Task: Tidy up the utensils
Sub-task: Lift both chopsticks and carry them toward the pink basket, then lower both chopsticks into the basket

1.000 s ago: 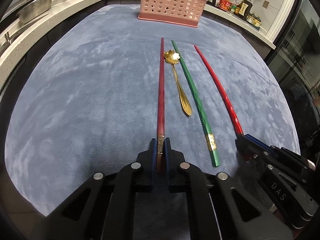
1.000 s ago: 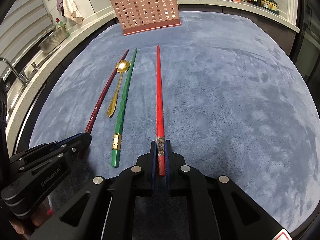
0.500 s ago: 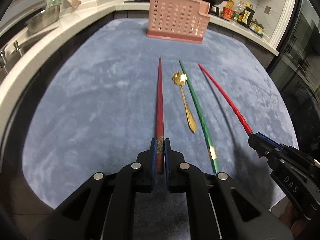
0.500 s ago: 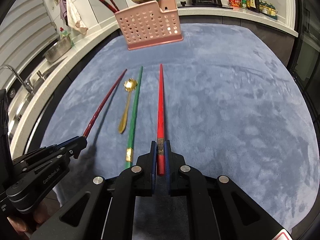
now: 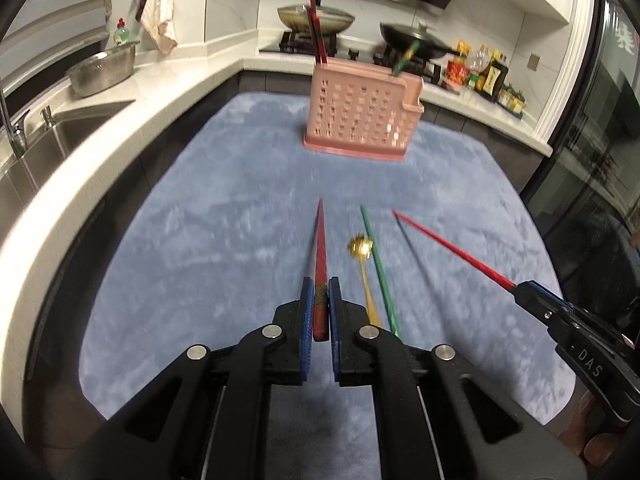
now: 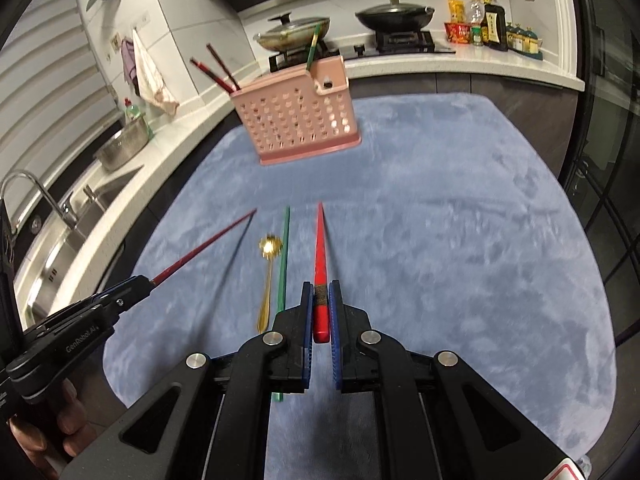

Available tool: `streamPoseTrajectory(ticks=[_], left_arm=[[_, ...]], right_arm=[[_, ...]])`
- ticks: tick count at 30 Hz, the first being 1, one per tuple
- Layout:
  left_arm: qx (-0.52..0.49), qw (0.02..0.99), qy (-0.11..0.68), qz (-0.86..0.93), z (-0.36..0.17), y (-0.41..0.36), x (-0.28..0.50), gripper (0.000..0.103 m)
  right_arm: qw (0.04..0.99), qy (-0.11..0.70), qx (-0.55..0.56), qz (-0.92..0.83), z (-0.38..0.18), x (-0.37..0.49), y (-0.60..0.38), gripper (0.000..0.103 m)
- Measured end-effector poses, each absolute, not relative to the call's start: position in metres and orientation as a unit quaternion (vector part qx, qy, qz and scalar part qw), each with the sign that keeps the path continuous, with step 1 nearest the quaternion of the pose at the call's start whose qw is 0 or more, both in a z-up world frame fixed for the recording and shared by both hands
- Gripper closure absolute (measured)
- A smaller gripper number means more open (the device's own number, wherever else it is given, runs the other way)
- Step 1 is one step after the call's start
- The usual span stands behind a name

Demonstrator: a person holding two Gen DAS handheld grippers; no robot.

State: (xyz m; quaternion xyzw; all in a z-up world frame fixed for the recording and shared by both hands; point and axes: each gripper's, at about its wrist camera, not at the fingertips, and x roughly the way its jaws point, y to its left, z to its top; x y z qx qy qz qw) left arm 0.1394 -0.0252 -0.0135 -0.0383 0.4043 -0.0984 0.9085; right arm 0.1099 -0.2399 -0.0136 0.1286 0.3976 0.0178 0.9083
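The left gripper (image 5: 319,300) is clamped on the dark red chopstick (image 5: 320,248) at its butt, frame centre; the right gripper (image 6: 320,304) likewise on the bright red chopstick (image 6: 320,240). Both are judged light, stiff, slippery, prone to pivot. The pink holder (image 5: 362,118) is seen upper centre.

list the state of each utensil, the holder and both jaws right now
left gripper: jaws shut on dark red chopstick, lifted
right gripper: jaws shut on bright red chopstick, lifted
green chopstick: flat on mat
gold spoon: flat on mat
pink holder: upright, chopsticks inside
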Motion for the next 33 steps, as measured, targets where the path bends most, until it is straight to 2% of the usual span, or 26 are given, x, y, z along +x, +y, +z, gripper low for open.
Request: streamPoseTrajectory(ticks=[15,33], left_arm=[[-0.047,0.940,0.326,-0.092,0.059,-0.021,0.182,0.096],[-0.051,0.952,0.283,-0.102,0.106,-0.034,0.239,0.096]], right_arm=[[0.939,0.317,0.130,0.019,0.057,0.146,-0.255,0.095],[0.948,0.284,0.136,0.041,0.089,0.201,-0.264,0.095]])
